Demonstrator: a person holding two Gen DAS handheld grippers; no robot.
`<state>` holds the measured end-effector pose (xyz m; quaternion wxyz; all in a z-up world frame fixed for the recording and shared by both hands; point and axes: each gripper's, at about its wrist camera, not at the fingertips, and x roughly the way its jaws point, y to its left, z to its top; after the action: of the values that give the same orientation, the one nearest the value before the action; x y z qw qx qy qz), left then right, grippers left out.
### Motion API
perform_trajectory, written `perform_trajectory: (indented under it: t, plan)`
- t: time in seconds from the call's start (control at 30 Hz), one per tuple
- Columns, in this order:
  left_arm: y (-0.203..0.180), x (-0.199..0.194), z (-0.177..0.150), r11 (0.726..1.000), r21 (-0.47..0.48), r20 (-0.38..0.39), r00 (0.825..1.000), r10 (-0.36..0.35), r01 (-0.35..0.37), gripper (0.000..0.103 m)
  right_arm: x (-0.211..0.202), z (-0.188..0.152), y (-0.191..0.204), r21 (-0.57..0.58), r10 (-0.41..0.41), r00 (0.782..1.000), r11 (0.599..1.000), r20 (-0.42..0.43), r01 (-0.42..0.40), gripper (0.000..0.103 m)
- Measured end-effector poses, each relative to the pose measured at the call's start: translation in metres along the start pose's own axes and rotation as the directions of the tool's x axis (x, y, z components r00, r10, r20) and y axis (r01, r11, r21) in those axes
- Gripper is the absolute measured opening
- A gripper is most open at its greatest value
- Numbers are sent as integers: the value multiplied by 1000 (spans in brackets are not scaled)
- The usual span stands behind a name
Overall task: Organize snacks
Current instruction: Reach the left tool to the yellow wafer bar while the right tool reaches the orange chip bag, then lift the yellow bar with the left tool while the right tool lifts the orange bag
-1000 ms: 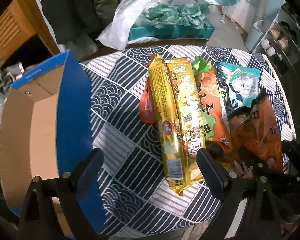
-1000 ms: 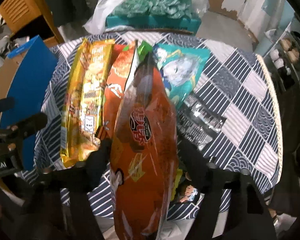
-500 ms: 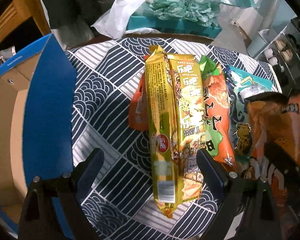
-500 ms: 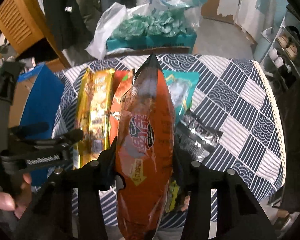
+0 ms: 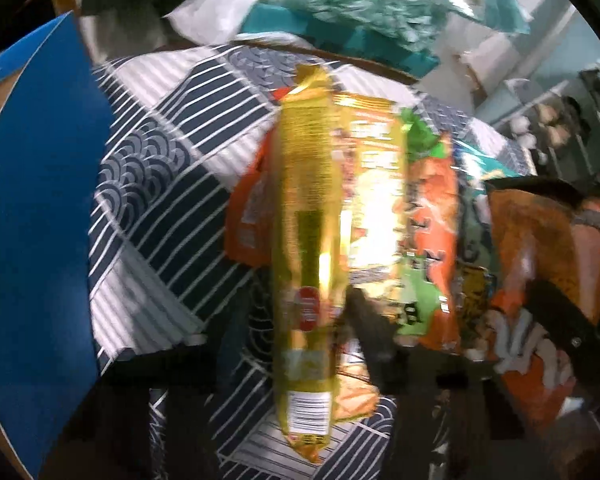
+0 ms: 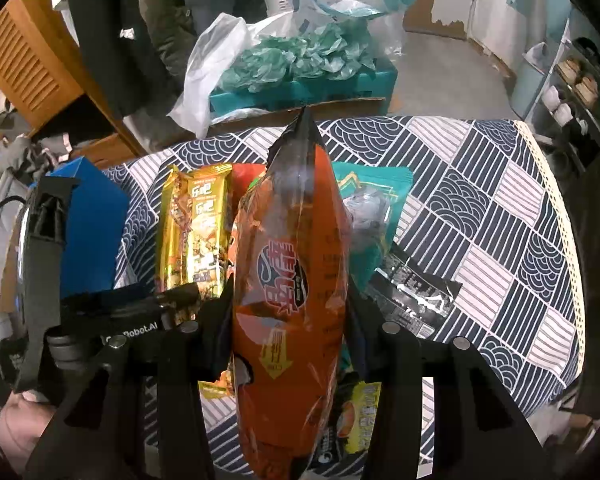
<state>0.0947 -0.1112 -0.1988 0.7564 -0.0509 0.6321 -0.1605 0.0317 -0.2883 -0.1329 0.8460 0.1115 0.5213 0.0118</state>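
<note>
Two long gold snack packets [image 5: 304, 240] lie side by side on the patterned tablecloth [image 5: 160, 208]. My left gripper [image 5: 308, 320] is low over their near end, its jaws closing, and its dark fingers press the sides of the narrower left packet. The picture is blurred. In the right wrist view this gripper [image 6: 176, 300] reaches in from the left. My right gripper [image 6: 290, 308] is shut on a large orange chip bag [image 6: 292, 280] and holds it up off the table. That bag [image 5: 548, 260] shows at the right of the left wrist view.
An open blue cardboard box [image 5: 40, 220] stands at the table's left edge. An orange-green bag [image 5: 428, 240], a teal bag [image 6: 372, 200], a black packet [image 6: 416, 292] and a yellow packet [image 6: 360, 412] lie on the cloth. A teal crate with bags [image 6: 300, 80] stands behind the table.
My left gripper came down over the gold packets, and its wide-open jaws drew in onto the narrow one. My right gripper tightened on the orange bag and raised it a little.
</note>
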Motion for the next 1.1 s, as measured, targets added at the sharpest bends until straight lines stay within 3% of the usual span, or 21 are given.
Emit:
perform_trajectory:
  t: [0.13, 0.6, 1.1]
  plan:
    - [-8, -7, -3, 998, 42, 34, 998, 43, -45, 29, -1, 0, 3, -12, -6, 1000, 1000, 1, 6, 46]
    - [-13, -58, -14, 985, 108, 170, 978, 119, -138, 28, -20, 0, 30, -85, -30, 998, 996, 51, 35, 46]
    - [6, -134, -30, 984, 73, 303, 944, 133, -162, 28, -60, 3, 67, -122, 44, 990, 992, 134, -28, 45]
